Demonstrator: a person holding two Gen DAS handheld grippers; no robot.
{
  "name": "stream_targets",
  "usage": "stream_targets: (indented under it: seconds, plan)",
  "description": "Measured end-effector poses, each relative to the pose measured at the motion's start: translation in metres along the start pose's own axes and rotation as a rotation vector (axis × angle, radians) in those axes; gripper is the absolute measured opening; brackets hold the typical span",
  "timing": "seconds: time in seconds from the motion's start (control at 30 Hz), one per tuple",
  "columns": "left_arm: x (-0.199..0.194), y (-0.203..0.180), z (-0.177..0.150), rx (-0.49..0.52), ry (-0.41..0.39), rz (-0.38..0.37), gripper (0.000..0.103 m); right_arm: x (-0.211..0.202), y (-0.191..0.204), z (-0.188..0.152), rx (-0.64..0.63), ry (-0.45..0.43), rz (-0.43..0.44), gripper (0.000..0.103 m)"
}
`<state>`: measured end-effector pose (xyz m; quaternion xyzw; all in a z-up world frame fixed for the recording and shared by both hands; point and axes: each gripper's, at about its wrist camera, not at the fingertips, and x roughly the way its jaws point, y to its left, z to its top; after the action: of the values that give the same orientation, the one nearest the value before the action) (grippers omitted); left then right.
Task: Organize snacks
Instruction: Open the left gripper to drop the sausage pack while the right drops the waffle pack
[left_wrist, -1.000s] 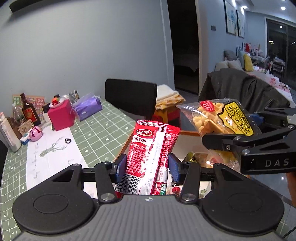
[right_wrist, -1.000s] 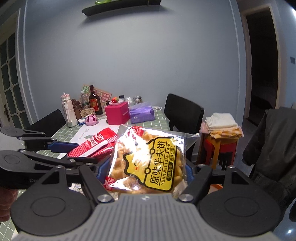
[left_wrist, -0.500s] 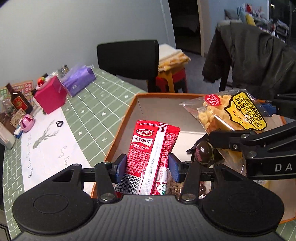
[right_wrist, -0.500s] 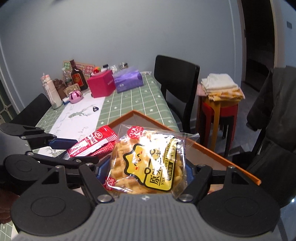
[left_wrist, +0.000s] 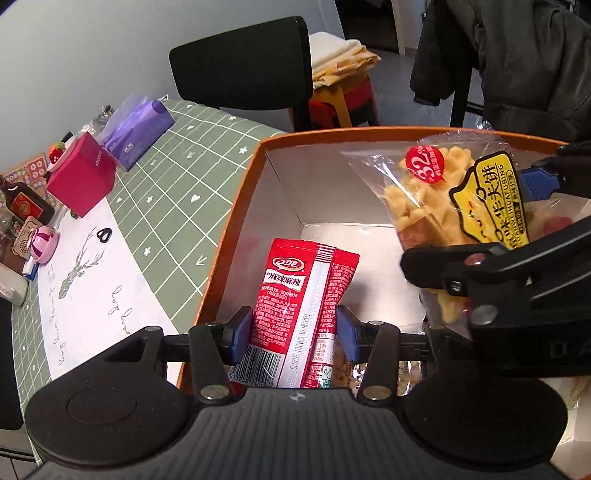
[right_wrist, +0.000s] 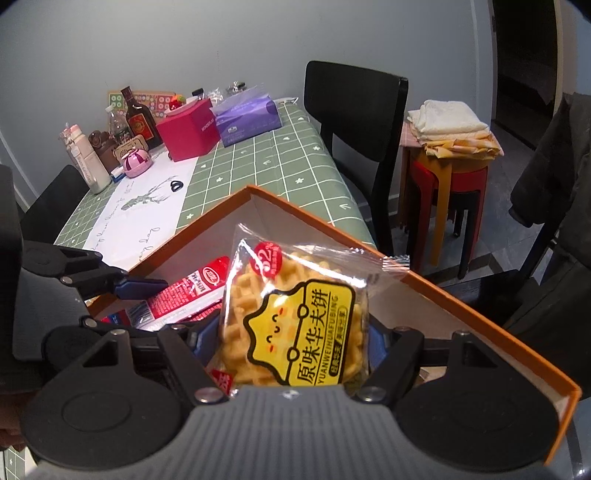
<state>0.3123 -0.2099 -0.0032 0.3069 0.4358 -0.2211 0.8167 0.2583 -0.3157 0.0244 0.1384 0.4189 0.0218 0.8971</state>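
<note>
Glossy red sachet (left_wrist: 301, 314) sits clamped in the left gripper (left_wrist: 293, 332); crinkly clear waffle bag (right_wrist: 295, 325) clamped in the right gripper (right_wrist: 291, 354), both above the orange-rimmed box (left_wrist: 236, 206).

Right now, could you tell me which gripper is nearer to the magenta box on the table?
Left. The left gripper, holding the red packet, sits by the orange box's table-side wall, nearer the magenta box. The right gripper, holding the waffle bag, is farther away.

black chair (right_wrist: 356, 107), purple tissue pack (right_wrist: 246, 119), red stool (right_wrist: 448, 184)
</note>
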Motion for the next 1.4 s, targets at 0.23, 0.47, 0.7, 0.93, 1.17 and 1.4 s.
stream_targets:
  seconds: [0.23,0.47,0.7,0.93,1.17,1.4]
  plan:
    - [0.013,-0.001,0.004,-0.005,0.052,-0.006,0.056,0.036,-0.008,0.004,0.077,0.11,0.044,0.073]
    - [0.016,-0.007,0.008,0.007,0.054,0.006,0.064,0.056,-0.021,0.0,0.2,0.146,0.088,0.074]
    - [0.01,-0.009,0.009,0.009,0.037,0.008,0.065,0.052,-0.022,0.001,0.216,0.157,0.099,0.075]
    - [-0.006,-0.009,0.01,0.006,0.012,0.015,0.065,0.036,-0.019,0.003,0.217,0.133,0.098,0.075]
    - [-0.035,-0.008,0.01,0.001,-0.034,0.032,0.065,0.004,-0.009,0.009,0.188,0.086,0.093,0.075]
    - [-0.073,-0.004,0.003,-0.009,-0.083,0.06,0.065,-0.031,0.004,0.009,0.162,0.041,0.1,0.075]
